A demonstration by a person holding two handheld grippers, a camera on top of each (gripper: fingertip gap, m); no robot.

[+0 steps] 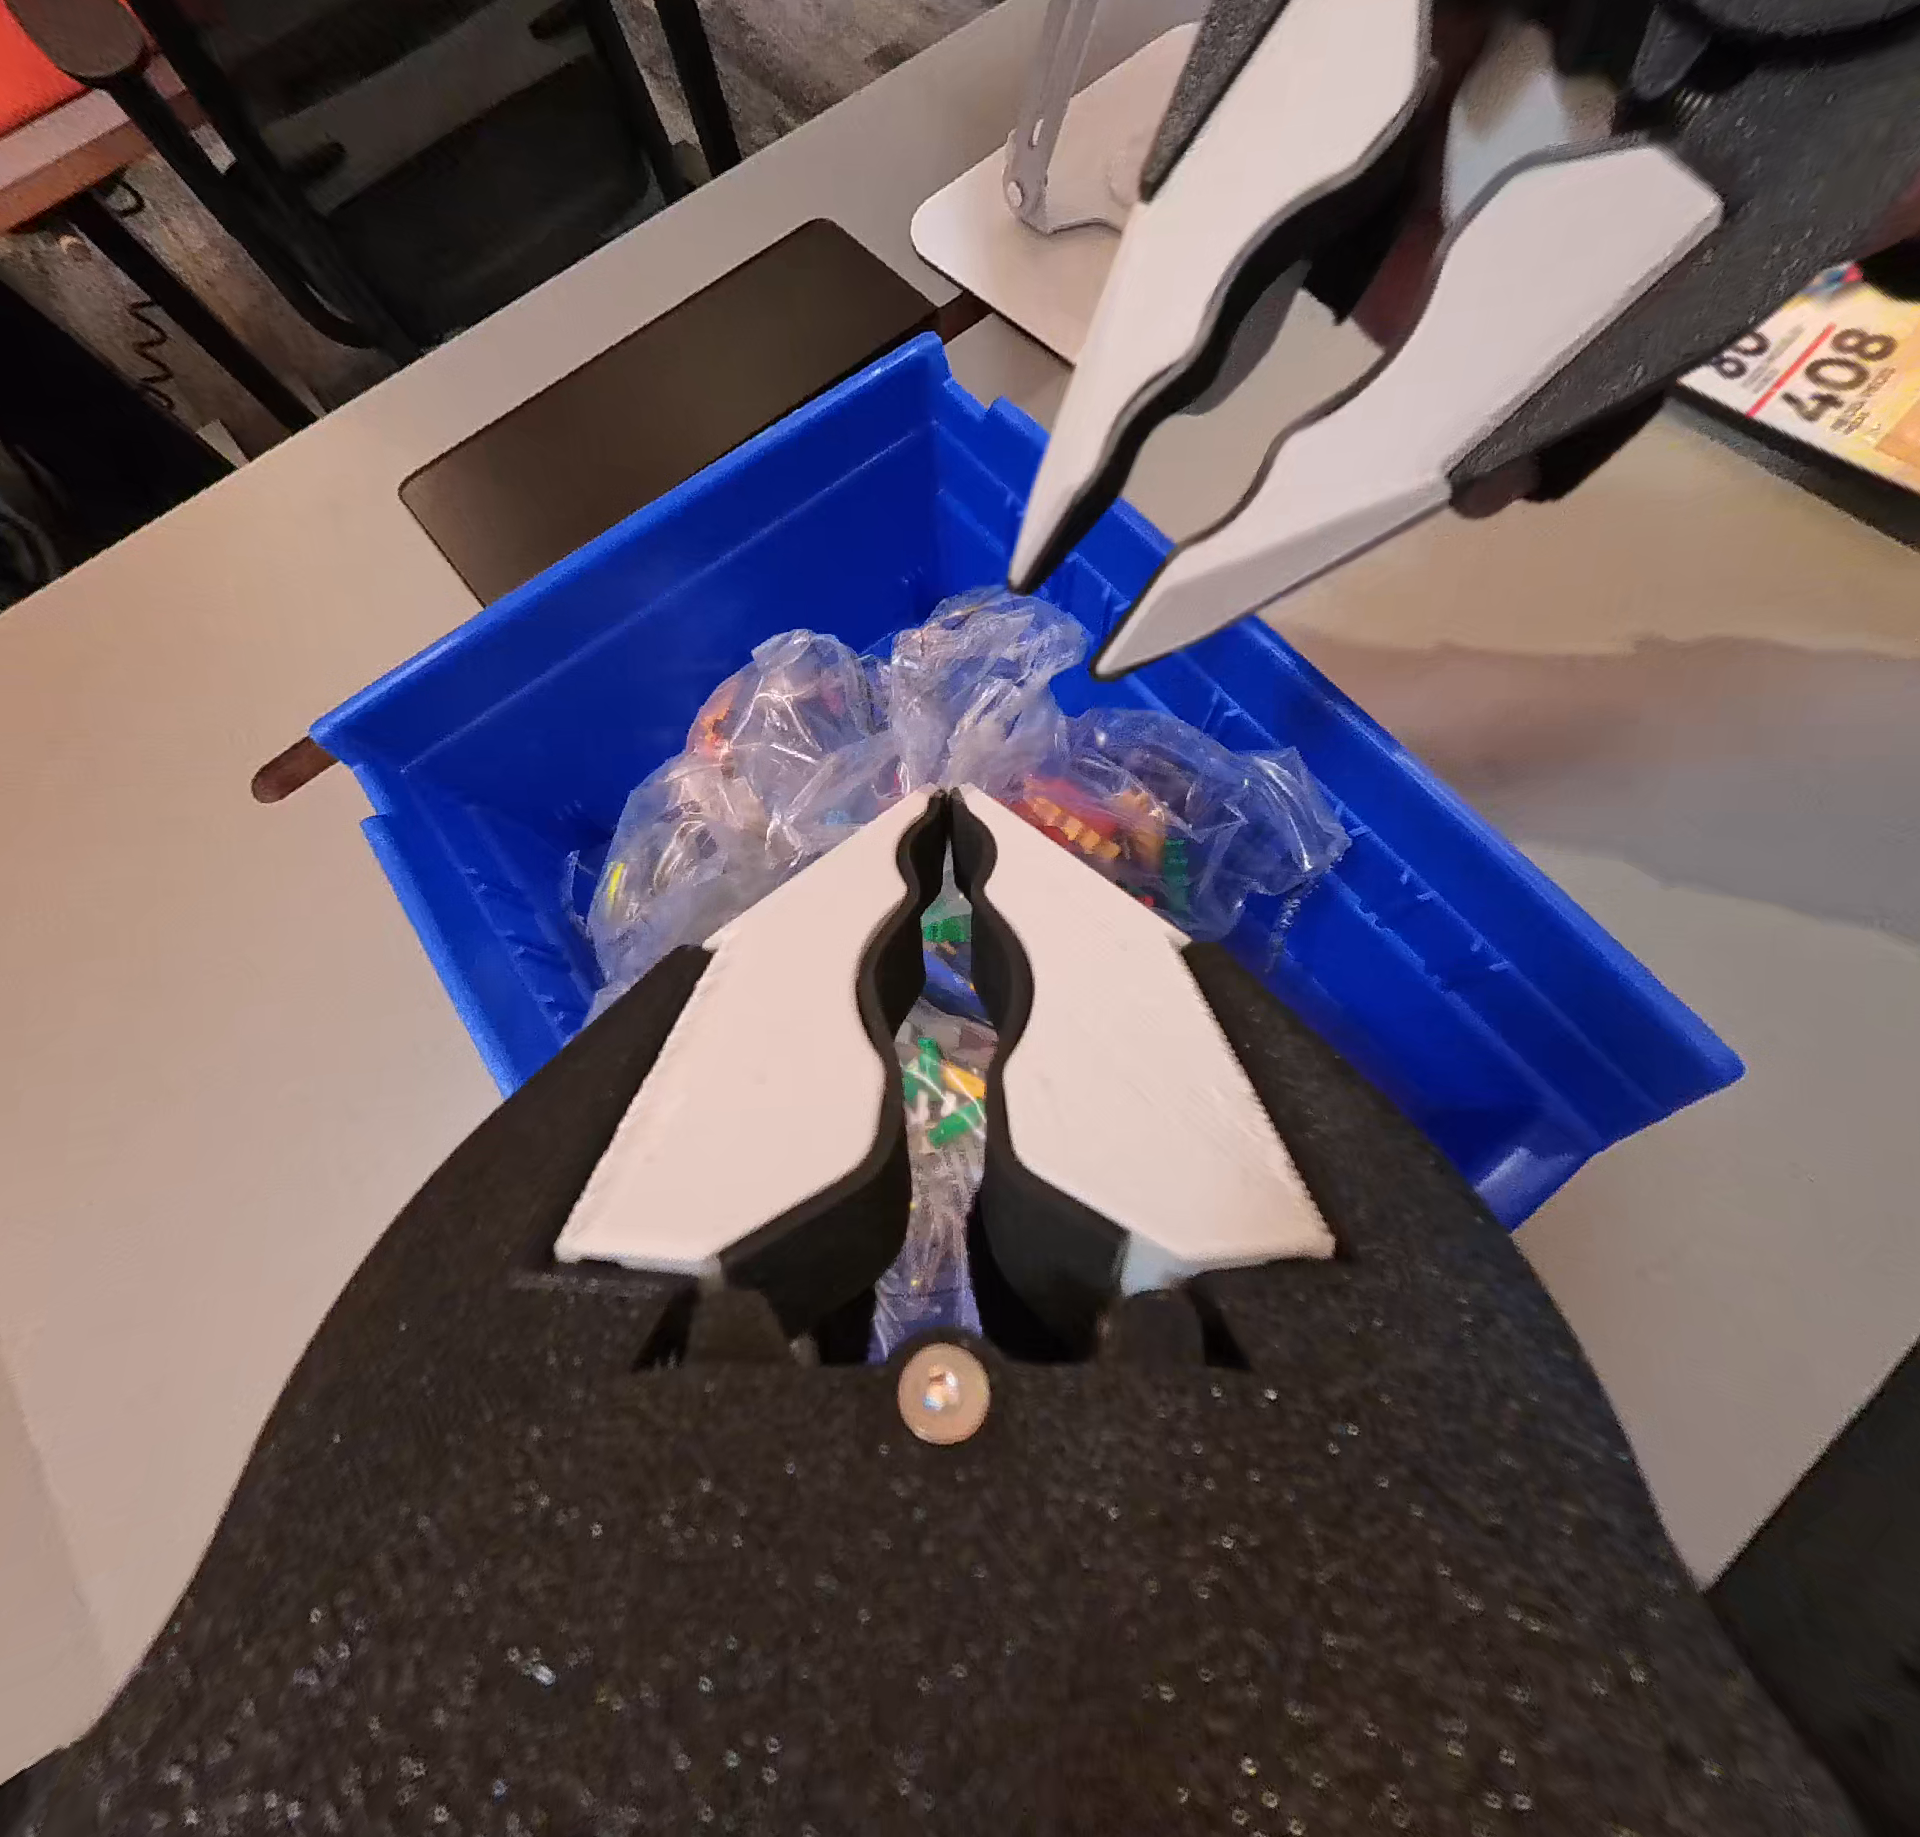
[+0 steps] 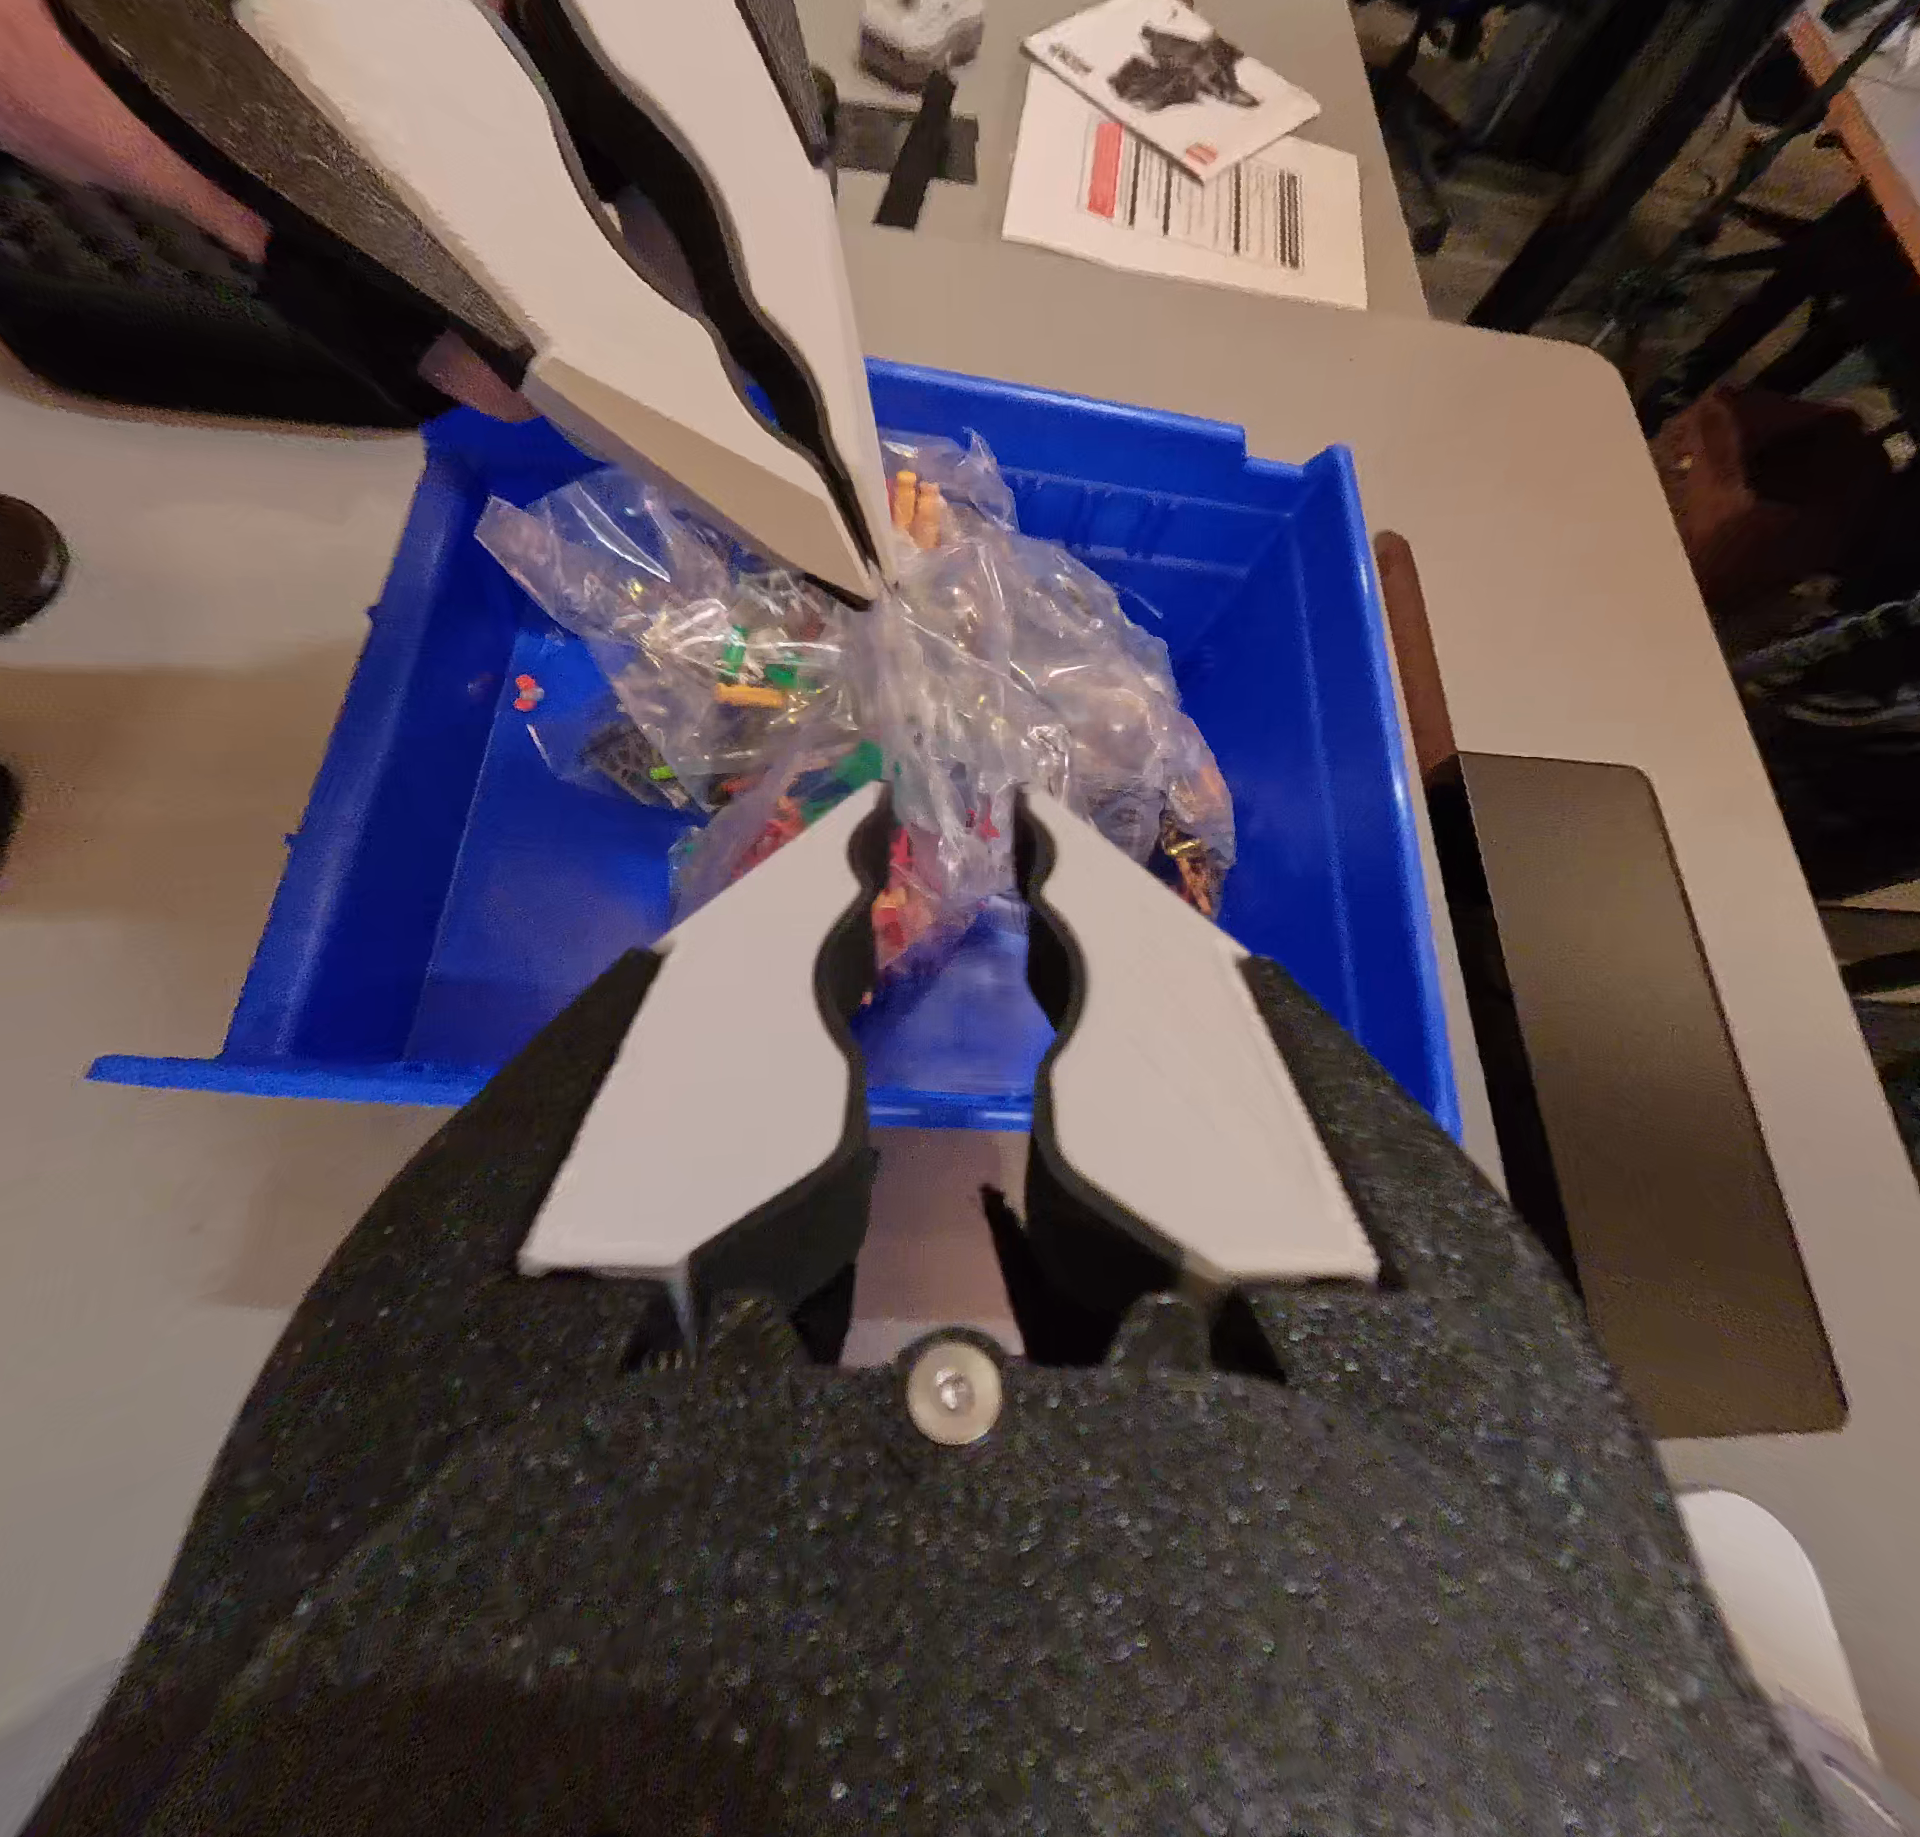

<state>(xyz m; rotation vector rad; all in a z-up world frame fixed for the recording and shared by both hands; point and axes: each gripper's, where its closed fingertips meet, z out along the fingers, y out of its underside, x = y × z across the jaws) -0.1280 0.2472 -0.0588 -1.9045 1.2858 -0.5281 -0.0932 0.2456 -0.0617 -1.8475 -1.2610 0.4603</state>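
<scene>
Crinkled clear plastic bag (image 2: 935, 665) in left gripper's (image 1: 945, 800) jaws

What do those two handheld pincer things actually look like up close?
Both match. The left gripper and right gripper each have a rough, speckled black body with a silver screw at the centre. Two flat, light grey fingers taper to points, with wavy black pads lining their inner edges. No cables or markings show.

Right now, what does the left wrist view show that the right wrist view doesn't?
Left view only: a metal stand on a white base and a printed sheet beyond the bin. Right view only: a plug adapter, papers and a loose red piece on the bin floor. Both: the blue bin, the clear bags of small parts, the left gripper shut on a bag, and the right gripper open above them.
</scene>
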